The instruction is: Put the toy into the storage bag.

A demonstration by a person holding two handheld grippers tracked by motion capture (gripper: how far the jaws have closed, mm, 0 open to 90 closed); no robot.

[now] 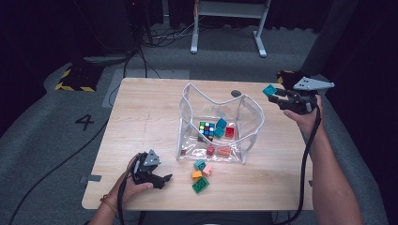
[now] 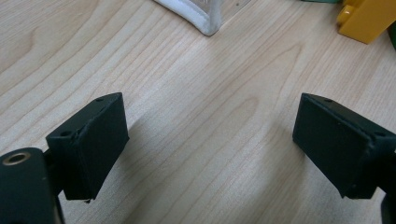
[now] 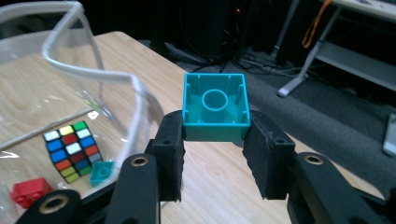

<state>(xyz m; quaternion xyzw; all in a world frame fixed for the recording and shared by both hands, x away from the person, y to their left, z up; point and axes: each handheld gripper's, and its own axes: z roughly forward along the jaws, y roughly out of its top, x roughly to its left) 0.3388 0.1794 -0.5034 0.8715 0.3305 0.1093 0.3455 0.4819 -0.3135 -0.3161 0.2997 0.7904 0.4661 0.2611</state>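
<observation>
Right now, my right gripper [image 3: 215,161]: pinching a teal building block [image 3: 215,106] between both jaws, hollow underside facing my camera, raised above the table's far right corner, beside the bin.
Left gripper [image 1: 162,179]: jaws spread wide with bare wood between them, sitting low on the wooden table [image 1: 141,117] near its front left edge.
Left hand [image 1: 133,185]: wrapped around the left gripper's body.
Right hand [image 1: 307,117]: holding the right gripper up off the table.
Clear plastic bin [image 1: 187,101]: standing mid-table, white-trimmed rim wavy and open at the top.
Inside the bin: a colour puzzle cube [image 1: 206,130], a red block [image 1: 230,131], teal blocks just beside the cube, and more reddish blocks toward the front wall.
Outside the bin, just in front of it: a small cluster of a teal block [image 1: 200,164], a pink block [image 1: 207,171], an orange block [image 1: 196,175] and a green block [image 1: 201,185].
Left gripper view: a corner of the bin's white trim [image 2: 196,16] and a yellow-orange block [image 2: 366,18] at the top edge.
</observation>
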